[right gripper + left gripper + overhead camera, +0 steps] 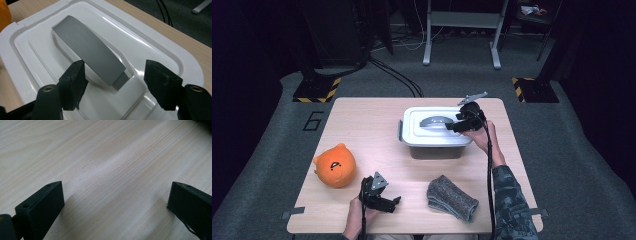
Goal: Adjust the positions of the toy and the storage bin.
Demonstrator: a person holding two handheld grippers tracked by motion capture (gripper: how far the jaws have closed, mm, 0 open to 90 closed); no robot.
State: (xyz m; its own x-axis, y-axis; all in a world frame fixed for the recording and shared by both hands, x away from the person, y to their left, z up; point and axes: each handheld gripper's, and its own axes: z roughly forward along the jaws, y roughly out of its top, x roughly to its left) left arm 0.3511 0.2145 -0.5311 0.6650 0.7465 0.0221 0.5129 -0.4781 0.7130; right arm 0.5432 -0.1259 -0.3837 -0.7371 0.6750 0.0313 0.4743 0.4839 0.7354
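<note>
- High view: a white lidded box (436, 134) stands on the far middle of the wooden table (362, 120), its back edge close to the table's far edge, with bare wood to its left and a narrower strip to its right.
- The right gripper (451, 126) hangs over the right end of the lid, pointing left toward the grey handle (436, 121); the hand (482, 135) behind it sits above the box's right side.
- The left gripper (393, 203) rests at the near edge of the table, well apart from the box, with open wood between them.
- An orange plush toy (335, 165) sits near the left edge, and a grey cloth (451, 198) lies near the front edge on the right; the left gripper lies between them.
- Left gripper view: the two black jaws stand wide apart over bare table wood (107, 170), with nothing between them, so this gripper is released.
- Right gripper view: the jaws are spread on either side of the near end of the grey handle (92, 52), which lies in the recess of the white lid (155, 47). The pads do not press on it, and the right jaw stands clear of it by a wide gap.
- The lid's raised rim runs round the handle; beyond its far corner a strip of table shows before the floor.
</note>
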